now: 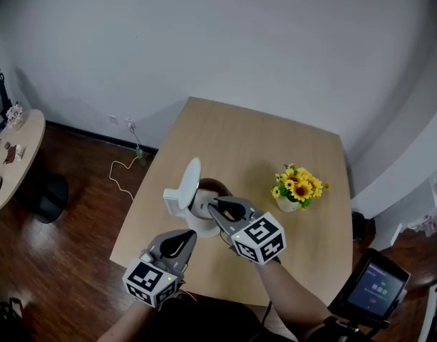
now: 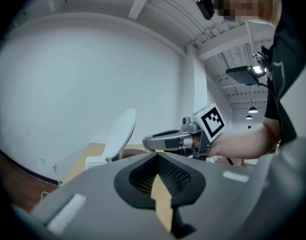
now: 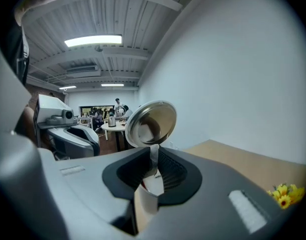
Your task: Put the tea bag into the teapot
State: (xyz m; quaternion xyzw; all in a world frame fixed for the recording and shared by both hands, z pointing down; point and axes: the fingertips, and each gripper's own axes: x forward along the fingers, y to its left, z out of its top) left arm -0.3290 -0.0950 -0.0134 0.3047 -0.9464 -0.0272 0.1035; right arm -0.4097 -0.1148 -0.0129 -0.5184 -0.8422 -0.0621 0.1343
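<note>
The right gripper (image 3: 153, 149) has its jaws clamped on a small white paper tea bag (image 3: 152, 186). A narrow white strip of the bag stands up between the tips, and a red mark shows on its lower part. From the head view, the tips of this gripper sit over the dark mouth of the white teapot (image 1: 194, 218), so the tea bag is held at the opening. That view is too small to show whether the bag is inside yet.

The teapot's round hinged lid (image 3: 152, 123), white outside and shiny metal inside, is tipped back and up, just beyond the right gripper's tips.

The left gripper (image 2: 156, 154) has its jaws pressed together with nothing between them. It hangs near the table's front edge, just beside the teapot on the person's left, and is aimed toward the teapot and the other gripper.

The teapot stands on a light wooden square table (image 1: 275, 141). On the same table, to the teapot's right and apart from it, is a small white pot of yellow sunflowers (image 1: 299, 186).

Beyond the table are a dark wooden floor (image 1: 75, 219) and a white cable (image 1: 122, 166) lying near the wall. A pale round side table (image 1: 22, 155) is at the far left.
</note>
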